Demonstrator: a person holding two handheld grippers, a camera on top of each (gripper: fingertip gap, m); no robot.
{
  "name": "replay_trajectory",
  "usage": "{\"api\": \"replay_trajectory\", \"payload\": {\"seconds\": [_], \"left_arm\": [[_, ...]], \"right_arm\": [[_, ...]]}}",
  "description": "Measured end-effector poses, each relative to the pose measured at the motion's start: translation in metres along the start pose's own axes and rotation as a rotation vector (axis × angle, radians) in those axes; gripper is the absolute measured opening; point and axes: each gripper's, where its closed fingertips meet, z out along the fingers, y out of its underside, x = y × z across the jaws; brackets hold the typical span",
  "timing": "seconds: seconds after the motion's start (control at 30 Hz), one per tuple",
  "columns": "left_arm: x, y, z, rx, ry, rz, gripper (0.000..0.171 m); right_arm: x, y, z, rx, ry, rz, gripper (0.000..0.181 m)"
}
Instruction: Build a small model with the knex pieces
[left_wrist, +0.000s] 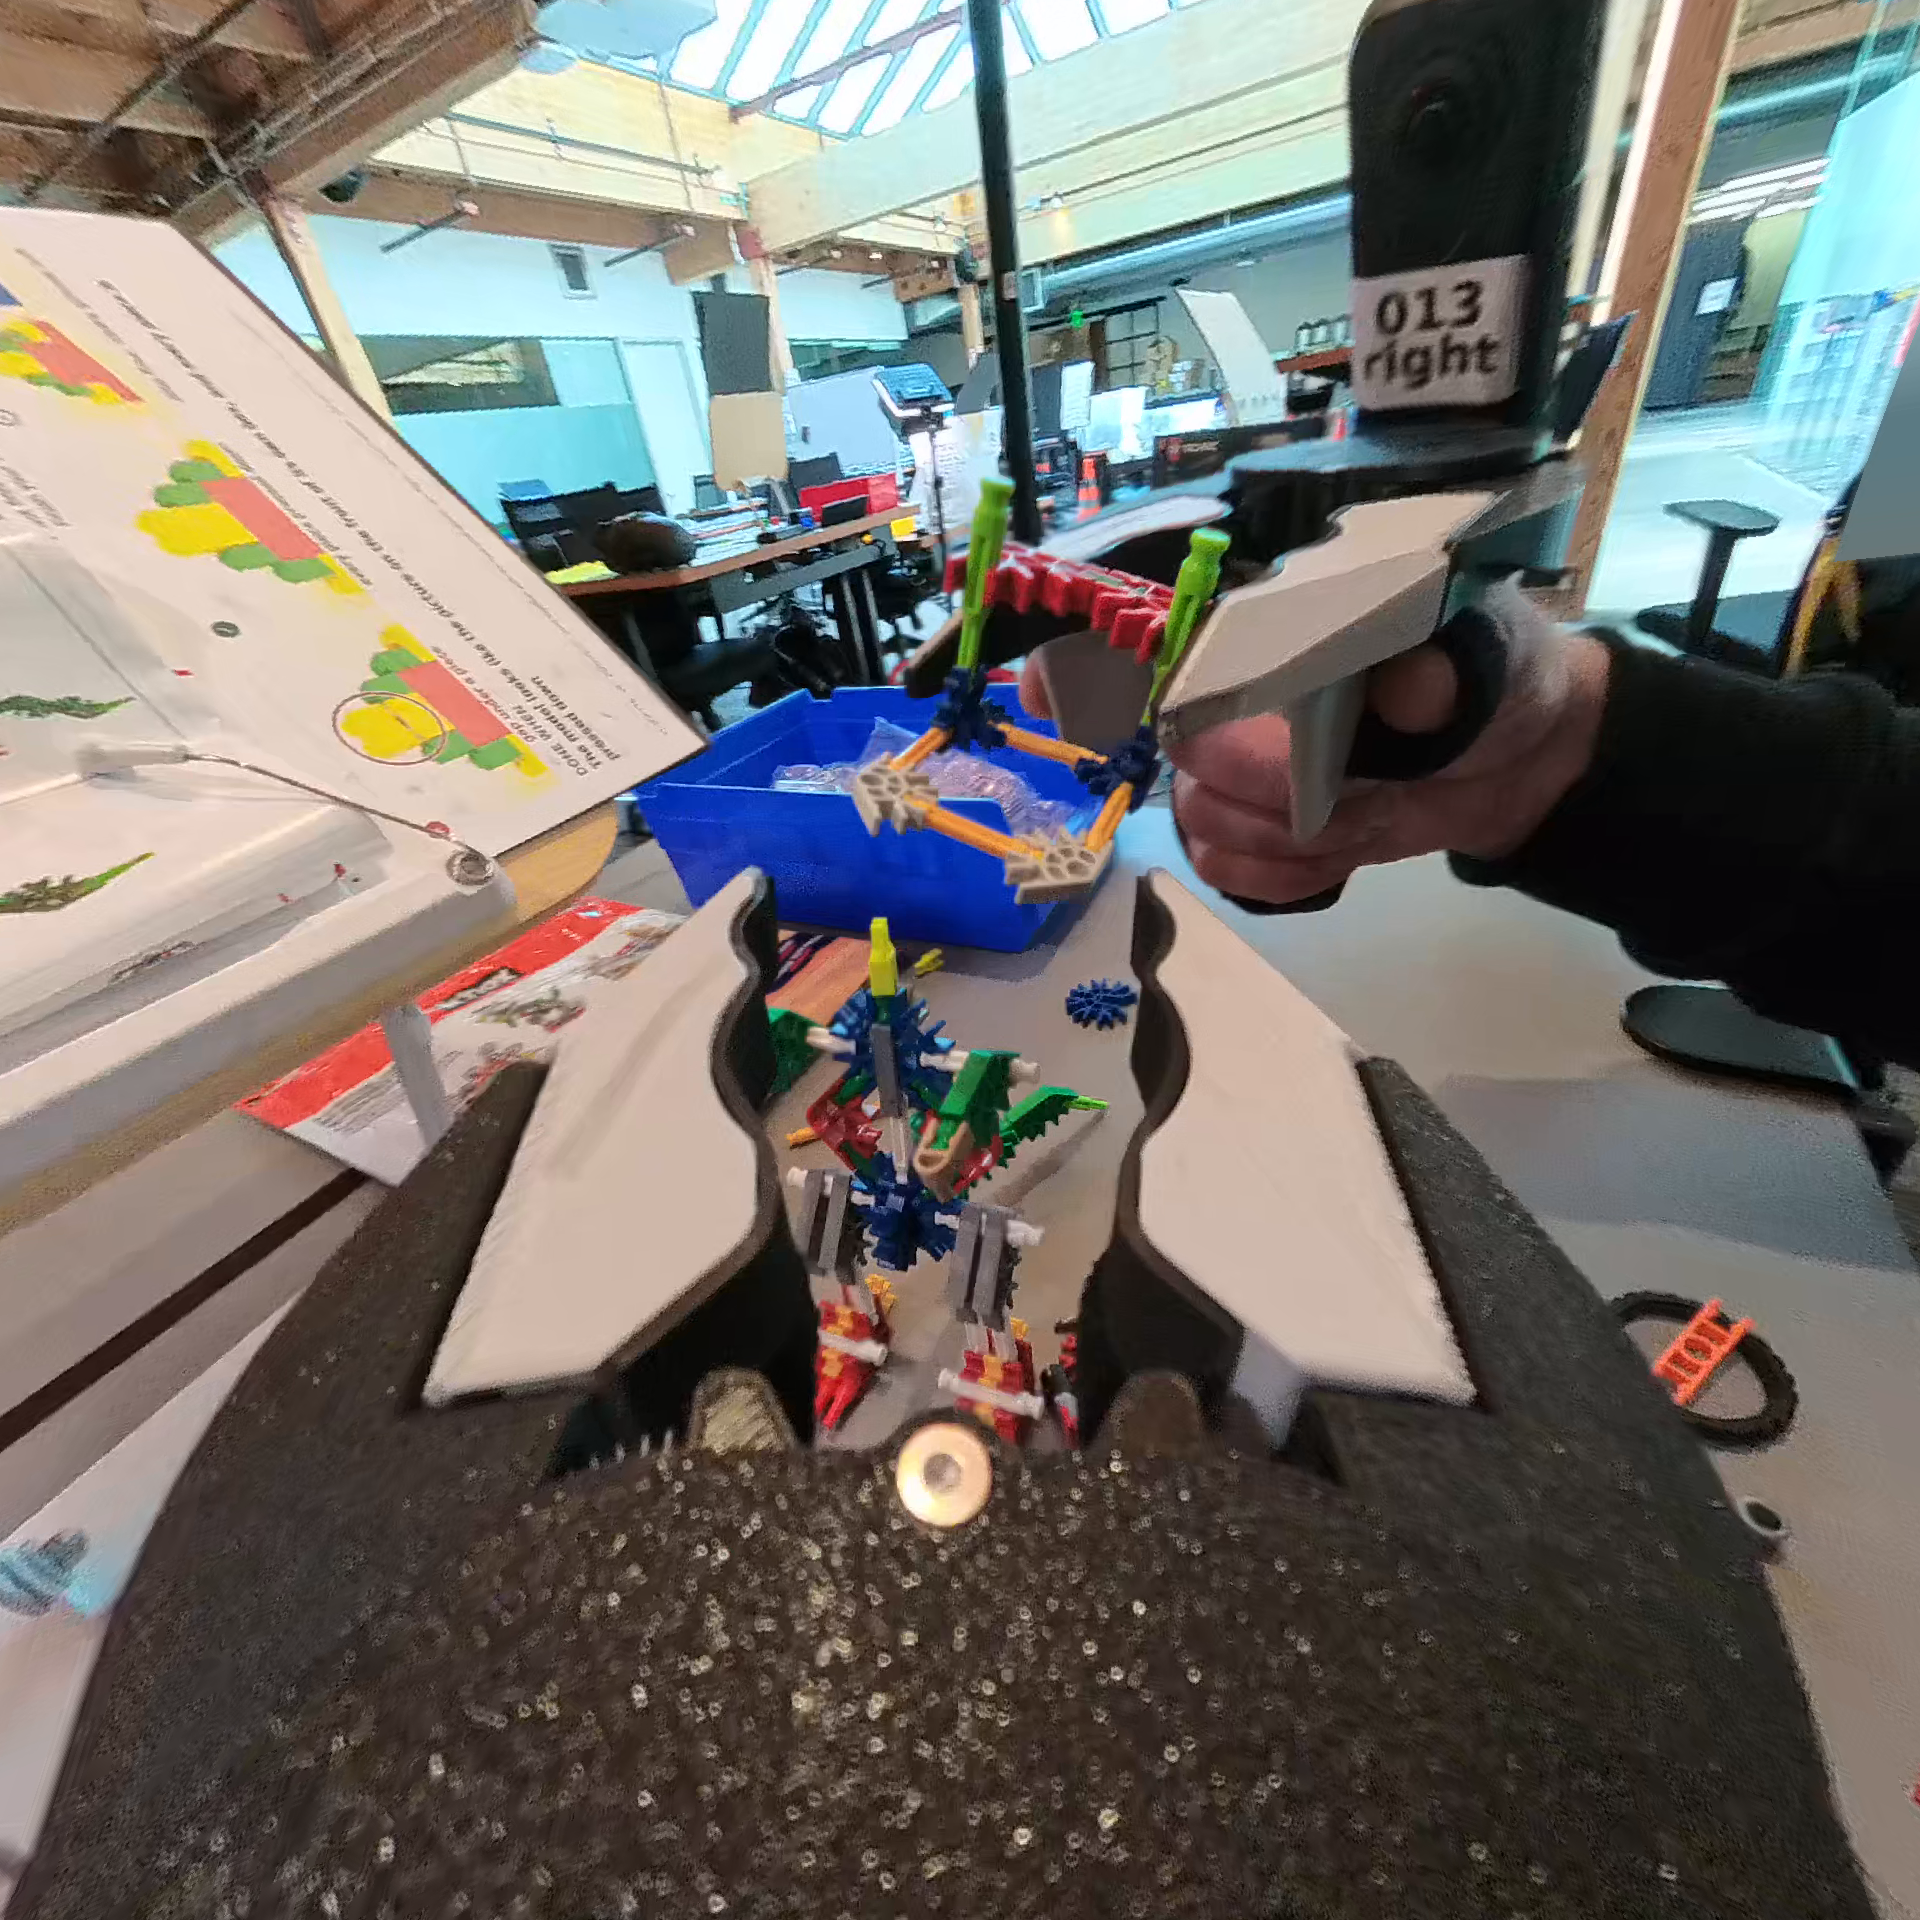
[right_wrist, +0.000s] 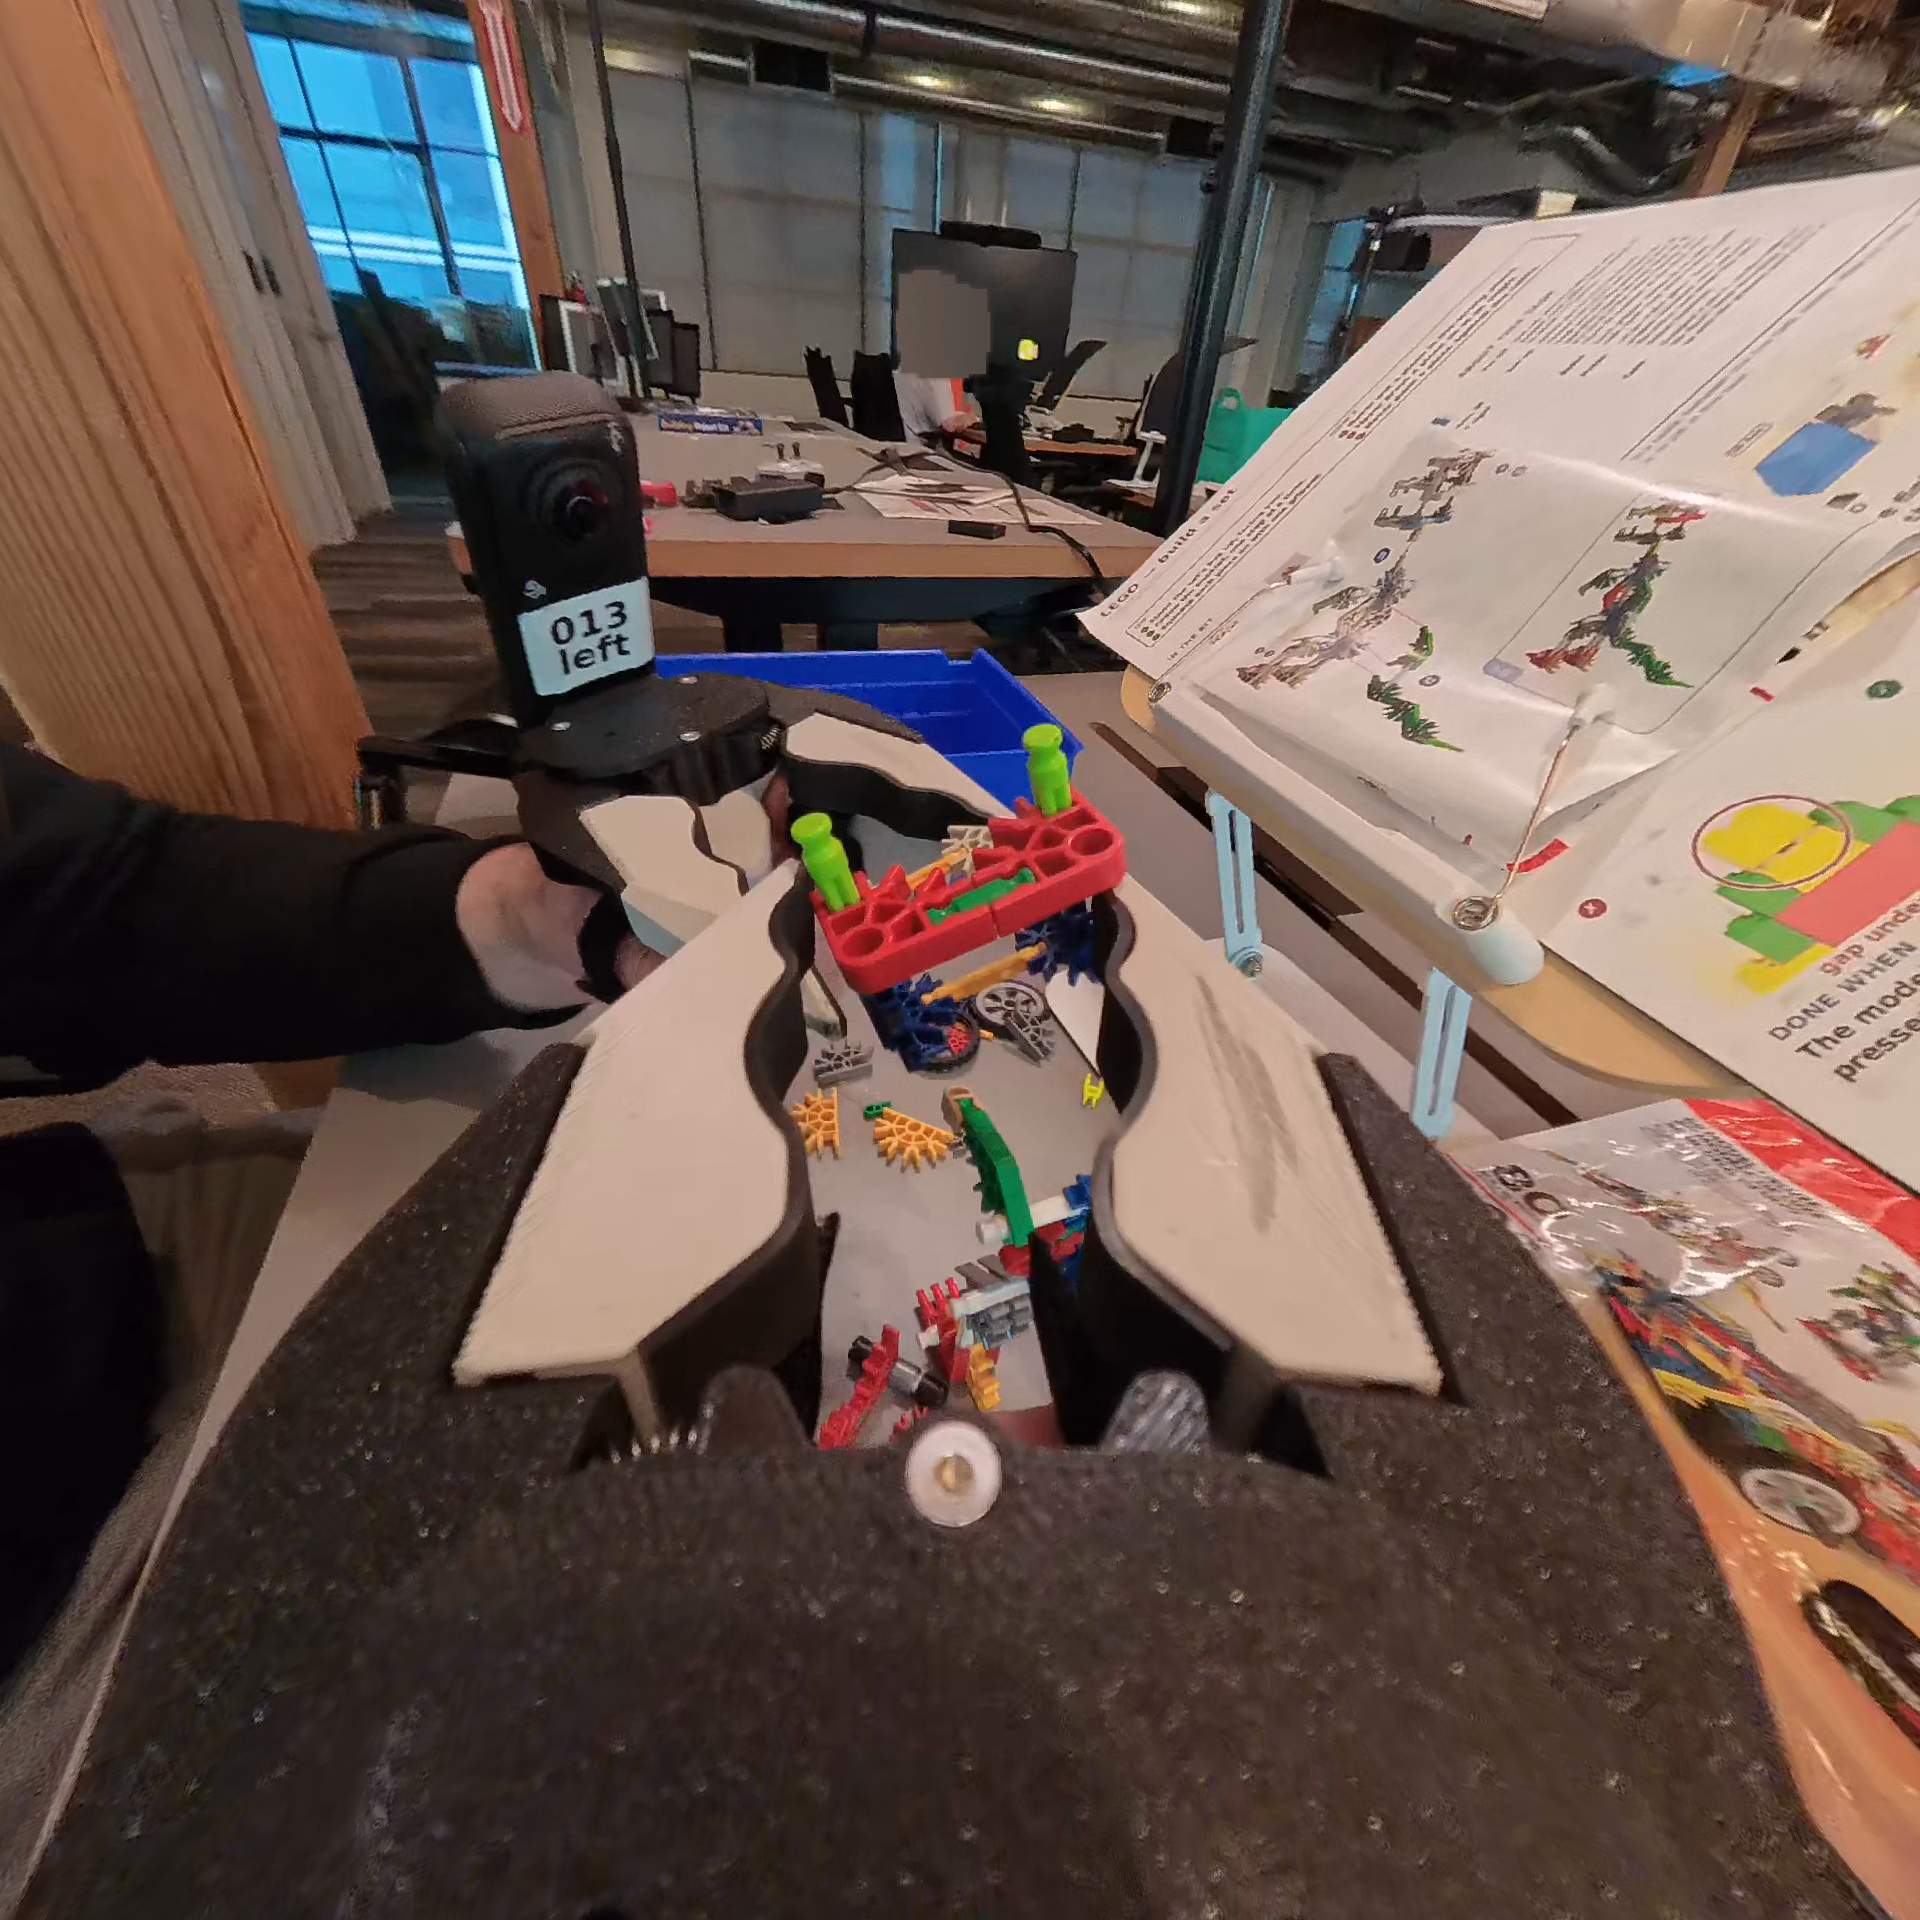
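Up close in the left wrist view, the left tool (left_wrist: 940, 1049) hangs over the grey table (left_wrist: 1558, 1174) with its jaws wide apart and nothing between them. Below the gap stands a multicoloured rod-and-connector figure with a blue snowflake hub, grey legs and red feet (left_wrist: 914, 1195), not touched by either finger. At about one o'clock the right tool (left_wrist: 1158, 696), gripped by a person's hand (left_wrist: 1340, 790), carries a small frame of red toothed plates, lime-green rods, orange rods and blue and tan connectors (left_wrist: 1023, 727) in front of a blue plastic bin (left_wrist: 831, 852). A loose blue connector (left_wrist: 1101, 1003) lies on the table at two o'clock from the figure. A tilted white instruction board (left_wrist: 260, 582) fills ten o'clock.

From the right wrist view, the right tool (right_wrist: 956, 914) is closed narrowly on the frame (right_wrist: 971, 899), pinching its red plates at the sides, lifted clear of the table (right_wrist: 416, 1122). The left tool (right_wrist: 727, 821) sits just beside it at ten o'clock. Yellow fan-shaped connectors (right_wrist: 883, 1127) and other loose pieces lie beneath.

My worry: the frame is only held by its edges, so a squeeze or twist could pop the push-fit rods apart or let it slip onto the figure below.
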Motion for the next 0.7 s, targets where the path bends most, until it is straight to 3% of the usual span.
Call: {"api": "replay_trajectory", "payload": {"seconds": [0.23, 0.37, 0.47, 0.6, 0.7], "left_arm": [[-0.014, -0.004, 0.015, 0.028, 0.137, -0.092, 0.044], [-0.023, 0.005, 0.02, 0.018, 0.175, -0.165, 0.043], [-0.028, 0.013, 0.023, -0.001, 0.188, -0.232, 0.042], [-0.031, 0.015, 0.024, 0.024, 0.249, -0.41, 0.027], [-0.039, 0.012, 0.02, 0.067, 0.203, -0.354, 0.04]], "right_arm": [[0.026, 0.01, 0.007, -0.043, -0.063, 0.117, 0.052], [0.038, 0.019, 0.01, -0.069, -0.085, 0.168, 0.052], [0.044, 0.026, 0.013, -0.095, -0.082, 0.153, 0.052], [0.047, 0.029, 0.014, -0.126, -0.075, 0.079, 0.052], [0.052, 0.027, 0.012, -0.115, -0.059, 0.115, 0.052]]}}
